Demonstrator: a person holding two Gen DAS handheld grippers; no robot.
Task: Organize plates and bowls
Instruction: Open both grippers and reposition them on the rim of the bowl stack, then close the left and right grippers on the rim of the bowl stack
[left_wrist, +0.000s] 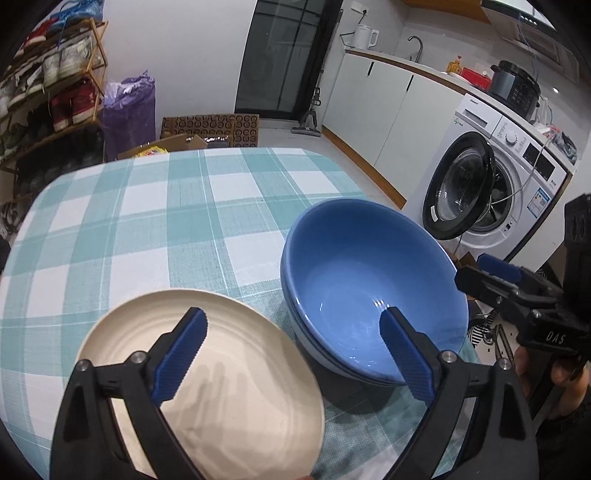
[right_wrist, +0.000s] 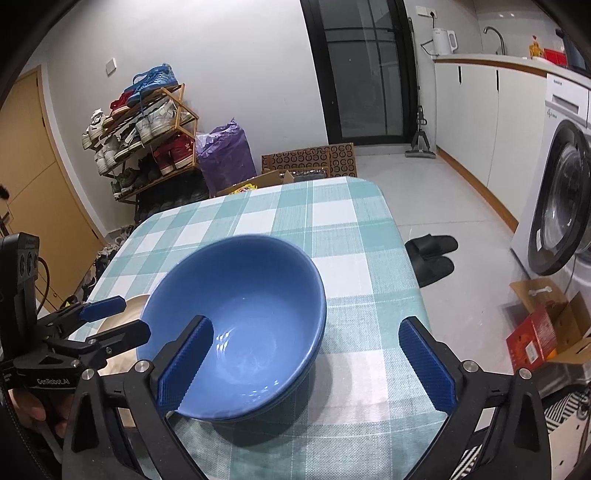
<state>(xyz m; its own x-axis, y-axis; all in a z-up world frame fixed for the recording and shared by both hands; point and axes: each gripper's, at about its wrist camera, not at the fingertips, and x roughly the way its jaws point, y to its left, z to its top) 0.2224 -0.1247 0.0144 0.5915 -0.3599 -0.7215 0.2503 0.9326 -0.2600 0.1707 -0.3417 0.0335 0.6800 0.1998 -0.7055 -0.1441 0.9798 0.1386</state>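
Blue ceramic, two deep: the bowls (right_wrist: 236, 325) sit nested one inside the other on the checked cloth of the bench (right_wrist: 332, 229), and just beside them, on their left, lies the cream plate (left_wrist: 207, 376), flat and on its own as far as either view tells. Nothing else of the task's kind shows on the cloth, so I judge the sorting to be at or near its end, with bowls gathered in one stack and the plate set down next to them.

Both claws stand wide and empty. The left claw (left_wrist: 295, 354) hovers low over the gap between plate and bowls, one pad (left_wrist: 181, 358) over the plate's face, the other over the near rim of the bowls; no pad presses on either. The right claw (right_wrist: 306, 365) straddles the near right side of the bowl stack, its left pad in front of the inner wall, its right pad over bare cloth, again with no grip.

The step in hand reads as letting go. Next, each hand would need to draw back clear of the rims without nudging them; the bowls' near edge sits close to the left claw's right pad, which is the likeliest place for a knock. Whether more dishes wait out of view I cannot tell.
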